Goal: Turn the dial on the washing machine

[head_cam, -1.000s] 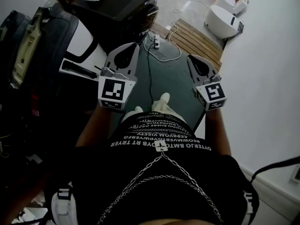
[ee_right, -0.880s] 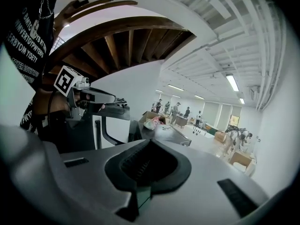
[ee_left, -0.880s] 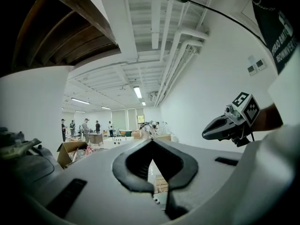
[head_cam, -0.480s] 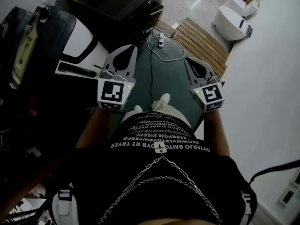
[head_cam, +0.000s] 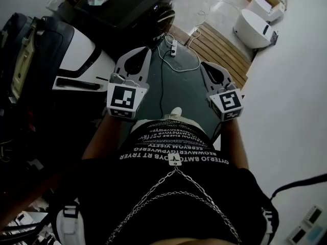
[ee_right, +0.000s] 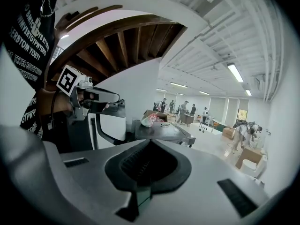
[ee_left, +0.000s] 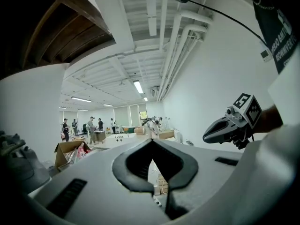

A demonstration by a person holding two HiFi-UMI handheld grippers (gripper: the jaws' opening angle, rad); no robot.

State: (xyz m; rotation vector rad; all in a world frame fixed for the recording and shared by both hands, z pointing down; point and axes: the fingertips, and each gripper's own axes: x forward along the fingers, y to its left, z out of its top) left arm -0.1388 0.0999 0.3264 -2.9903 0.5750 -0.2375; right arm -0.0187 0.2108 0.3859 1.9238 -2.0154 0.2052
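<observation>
**Both claws clenched and empty; washing-machine dial not yet in view.**

Nearest, the left claw and the right claw point forward from in front of the person's torso. Both gripper views show each one's jaws closed tip to tip on nothing. Just beyond them a cable runs along the dark floor mat. Farther on, ahead and to the left, stands a dark boxy unit, nearer the left claw; it is judged to be the likely washing machine. No dial can be made out on it, so its facing and turning axis cannot be told. The coming move calls for an approach forward and leftward.
</observation>
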